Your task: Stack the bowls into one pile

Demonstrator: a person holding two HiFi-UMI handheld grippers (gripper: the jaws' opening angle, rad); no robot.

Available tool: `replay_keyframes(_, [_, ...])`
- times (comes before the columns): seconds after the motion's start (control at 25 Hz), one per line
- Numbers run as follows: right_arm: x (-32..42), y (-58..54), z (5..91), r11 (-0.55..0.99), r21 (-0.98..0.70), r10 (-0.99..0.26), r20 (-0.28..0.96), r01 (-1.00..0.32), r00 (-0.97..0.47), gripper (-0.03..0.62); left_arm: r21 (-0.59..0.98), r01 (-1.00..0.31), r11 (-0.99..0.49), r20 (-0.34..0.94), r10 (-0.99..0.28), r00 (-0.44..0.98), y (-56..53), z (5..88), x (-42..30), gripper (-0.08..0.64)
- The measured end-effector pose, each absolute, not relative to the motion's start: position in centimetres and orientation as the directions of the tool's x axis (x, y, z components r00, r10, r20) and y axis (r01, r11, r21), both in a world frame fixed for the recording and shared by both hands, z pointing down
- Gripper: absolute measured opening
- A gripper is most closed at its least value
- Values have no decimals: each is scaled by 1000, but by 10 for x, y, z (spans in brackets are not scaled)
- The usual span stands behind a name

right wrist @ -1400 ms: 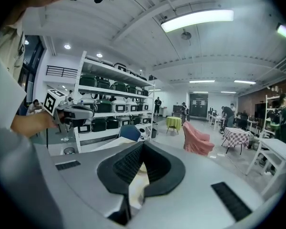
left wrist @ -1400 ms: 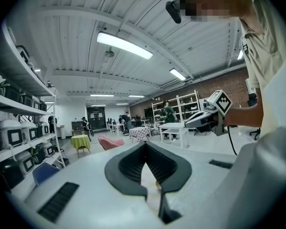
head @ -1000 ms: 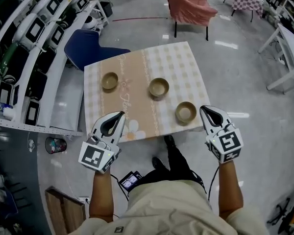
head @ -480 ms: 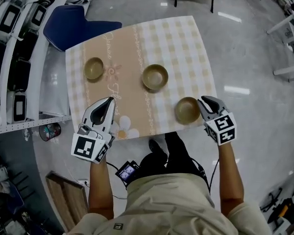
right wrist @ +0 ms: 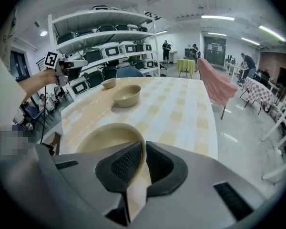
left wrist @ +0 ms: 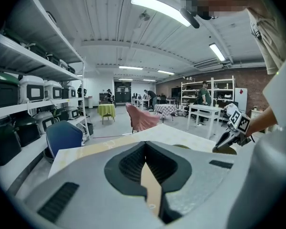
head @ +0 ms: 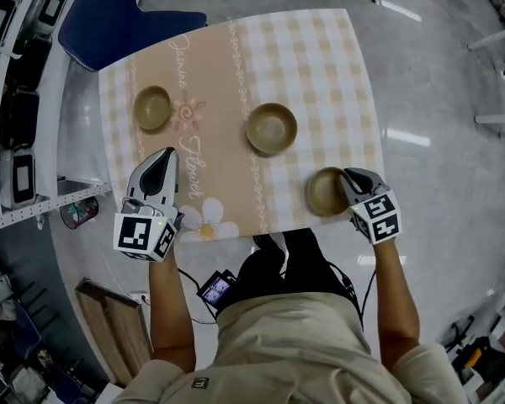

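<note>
Three tan bowls sit on the checked tablecloth: one far left, one in the middle, one near the front right edge. My right gripper is shut on that near bowl's right rim; in the right gripper view the rim runs between the pads, under the right gripper. The middle bowl and the far bowl lie beyond. My left gripper hovers over the table's front left, shut and holding nothing; in its own view the left gripper shows only cloth behind it.
A blue chair stands at the table's far left corner. Shelves of cases line the left side. A pink armchair stands beyond the far end. The table's front edge is right by the person's legs.
My right gripper has moved left onto the near bowl and its jaws now hold the rim. The left gripper has drifted forward over the table's left part. The bowls have not moved.
</note>
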State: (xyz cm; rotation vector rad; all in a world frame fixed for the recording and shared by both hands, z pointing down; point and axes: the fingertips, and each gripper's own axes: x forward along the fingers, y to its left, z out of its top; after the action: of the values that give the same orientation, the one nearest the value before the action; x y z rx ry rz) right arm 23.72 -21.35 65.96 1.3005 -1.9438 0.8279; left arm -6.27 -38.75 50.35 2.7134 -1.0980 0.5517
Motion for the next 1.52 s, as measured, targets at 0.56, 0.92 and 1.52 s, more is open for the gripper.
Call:
replay_keyframes(0.56, [215,-283,584,356,-213,-602,693,-910,-398,14,-14,-834,-552,418,-761,497,-443,533,-134,6])
replay_keyframes(0.92, [191,-342,561,441,-197,-609,651,-876,-453,14,18,-887,-461,423,-801,424,-459,546,-155,6])
replay_keyframes(1.52, [144,-399,593,547,-175,-536,679,-819,-502,14,105,-935,-338,495,-798,344,-492,608,-186,8])
